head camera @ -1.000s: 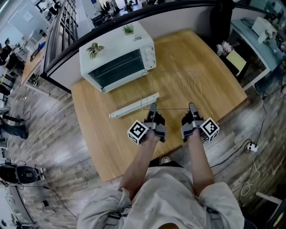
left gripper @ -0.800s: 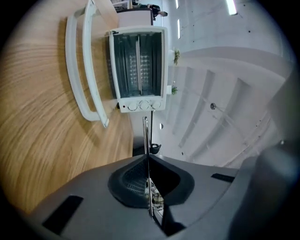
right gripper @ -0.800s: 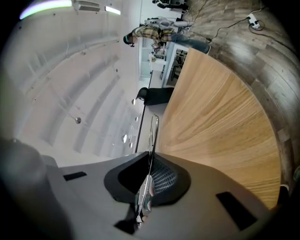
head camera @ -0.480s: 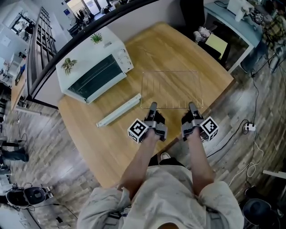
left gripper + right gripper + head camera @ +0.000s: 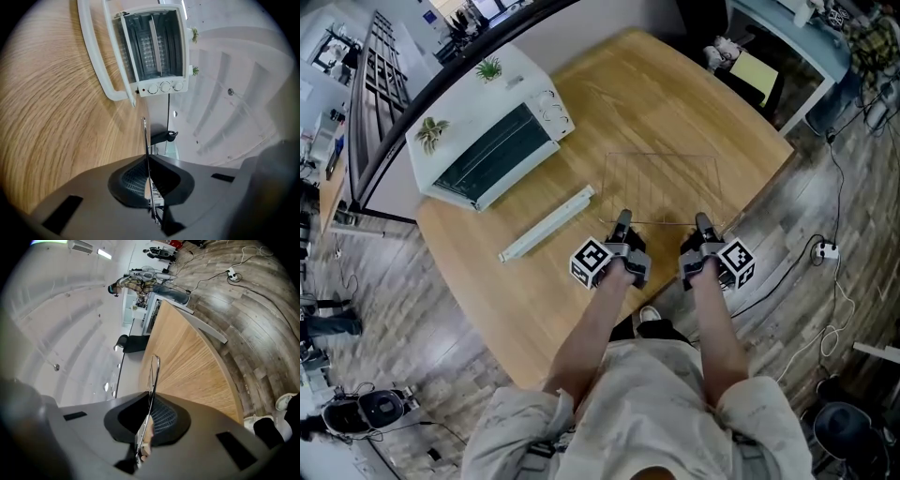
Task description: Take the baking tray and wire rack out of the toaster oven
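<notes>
The wire rack (image 5: 661, 187) hangs low and about level over the right part of the wooden table (image 5: 516, 291). My left gripper (image 5: 622, 225) is shut on the left of its near edge. My right gripper (image 5: 703, 225) is shut on the right of that edge. In the left gripper view a thin rack wire (image 5: 146, 154) runs between the closed jaws of the left gripper (image 5: 147, 185). The right gripper view shows the rack's frame wire (image 5: 153, 376) pinched in the right gripper (image 5: 147, 425). The white toaster oven (image 5: 487, 127) stands at the far left with its door down. I cannot make out a baking tray.
The oven's open glass door ends in a white handle bar (image 5: 546, 223) lying on the table left of the rack. The table's right edge (image 5: 759, 192) is close to the rack. Beyond it are the floor, cables (image 5: 825, 251) and a desk (image 5: 787, 42).
Both grippers have carried the rack away from the oven and down toward the table. The oven now sits further to the left in the head view.
</notes>
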